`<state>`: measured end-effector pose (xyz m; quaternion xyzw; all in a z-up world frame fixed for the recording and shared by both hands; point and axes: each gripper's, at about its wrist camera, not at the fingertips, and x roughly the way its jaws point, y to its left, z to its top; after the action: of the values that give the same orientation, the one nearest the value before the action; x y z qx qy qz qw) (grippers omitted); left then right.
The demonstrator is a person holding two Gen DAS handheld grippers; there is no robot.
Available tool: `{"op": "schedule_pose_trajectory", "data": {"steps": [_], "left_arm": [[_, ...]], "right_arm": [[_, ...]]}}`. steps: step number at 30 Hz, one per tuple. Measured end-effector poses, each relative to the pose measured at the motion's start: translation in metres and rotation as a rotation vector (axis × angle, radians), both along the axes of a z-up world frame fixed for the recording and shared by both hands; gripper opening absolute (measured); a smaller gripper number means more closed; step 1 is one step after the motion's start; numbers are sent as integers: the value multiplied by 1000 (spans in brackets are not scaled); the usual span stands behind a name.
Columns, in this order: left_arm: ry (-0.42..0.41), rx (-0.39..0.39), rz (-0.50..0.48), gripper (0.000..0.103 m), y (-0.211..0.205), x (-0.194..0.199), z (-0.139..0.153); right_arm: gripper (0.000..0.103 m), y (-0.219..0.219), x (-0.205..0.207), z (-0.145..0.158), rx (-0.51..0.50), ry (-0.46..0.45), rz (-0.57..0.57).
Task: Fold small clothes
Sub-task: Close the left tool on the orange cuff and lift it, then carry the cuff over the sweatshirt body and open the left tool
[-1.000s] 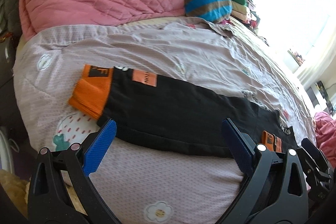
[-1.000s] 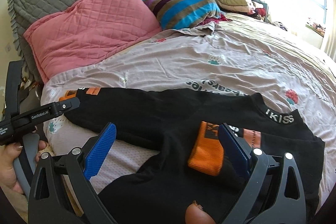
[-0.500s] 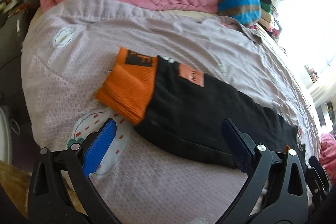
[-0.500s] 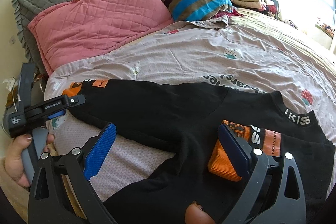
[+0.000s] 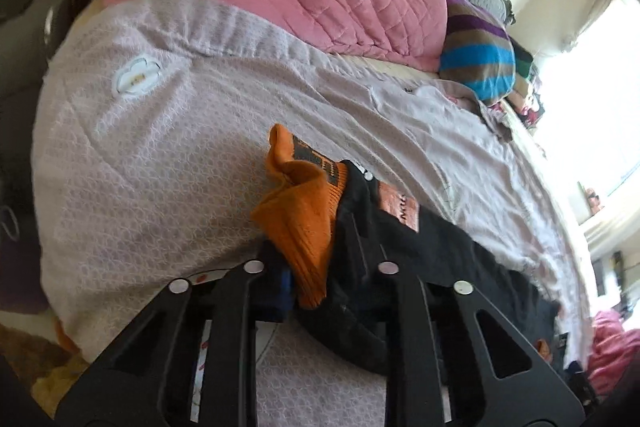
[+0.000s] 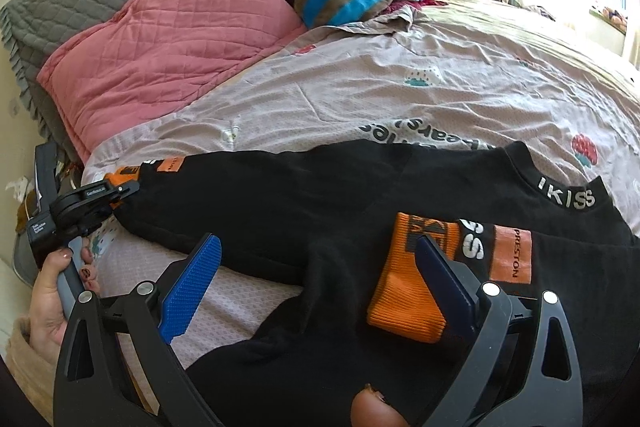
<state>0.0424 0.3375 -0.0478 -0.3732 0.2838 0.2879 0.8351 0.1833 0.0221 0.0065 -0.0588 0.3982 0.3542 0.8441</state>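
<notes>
Closing within the last half second, the left gripper (image 5: 308,291) now pinches the orange cuff (image 5: 304,223) of the black sweatshirt (image 6: 320,195) spread on the bed (image 6: 400,99). The right gripper (image 6: 316,287) hangs open over the other cuff (image 6: 404,291). Soft and limp, the sweatshirt is best held at its ribbed cuffs.

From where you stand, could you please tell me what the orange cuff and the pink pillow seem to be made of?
Orange cuff: ribbed knit, likely cotton blend, matte; fine parallel ribs show.
Pink pillow: quilted woven fabric, probably padded cotton or polyester, matte; stitched diamond pattern puffs between the seams.
</notes>
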Motion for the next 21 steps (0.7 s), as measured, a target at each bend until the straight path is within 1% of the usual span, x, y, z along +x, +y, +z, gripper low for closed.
{"op": "schedule_pose_trajectory", "data": {"steps": [1, 4, 11, 14, 21], "left_arm": [[-2, -1, -5, 6, -1, 1, 1], [-27, 18, -16, 5, -7, 1, 12], [-99, 64, -75, 4, -31, 5, 48], [-120, 91, -104, 4, -44, 6, 63], [-164, 128, -174, 3, -72, 13, 92]], "right_arm": [[97, -2, 1, 1, 2, 1, 0], [97, -8, 4, 3, 15, 4, -3], [97, -34, 8, 9, 67, -1, -32], [97, -47, 9, 10, 89, 0, -54], [97, -77, 9, 19, 139, -9, -97]]}}
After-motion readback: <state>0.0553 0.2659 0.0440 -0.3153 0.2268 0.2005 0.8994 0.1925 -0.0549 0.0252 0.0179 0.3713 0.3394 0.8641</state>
